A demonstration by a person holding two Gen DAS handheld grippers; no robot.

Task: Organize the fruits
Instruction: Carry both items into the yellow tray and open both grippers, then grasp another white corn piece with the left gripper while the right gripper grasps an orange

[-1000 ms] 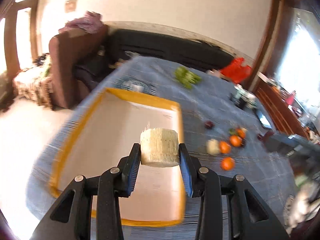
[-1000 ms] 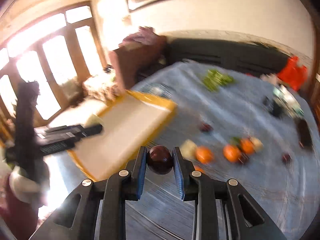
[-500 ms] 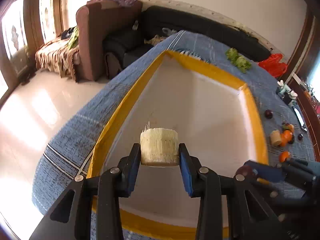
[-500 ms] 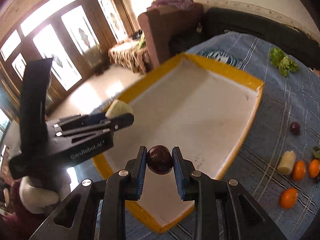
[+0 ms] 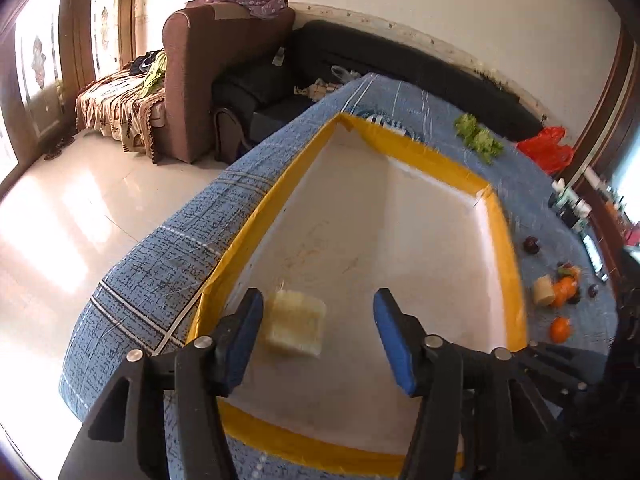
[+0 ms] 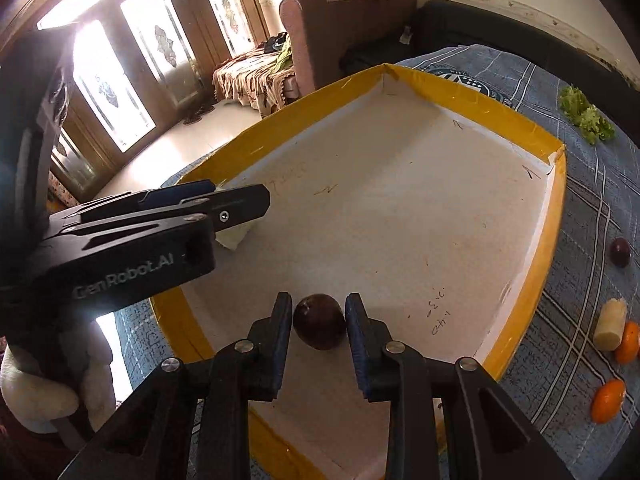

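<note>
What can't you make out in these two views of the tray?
Right wrist view: the pale chunk is mostly hidden behind the left gripper, whose jaws have just been opening with it between them.
Right wrist view: the handwriting on the tray floor is too small to read.
Left wrist view: the fruit cluster near the right edge is small and blurred; the dark pieces cannot be identified.

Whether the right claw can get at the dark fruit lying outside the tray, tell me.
Probably not yet: the right claw is shut on another dark fruit, and the tray wall stands between it and the loose fruit.
</note>
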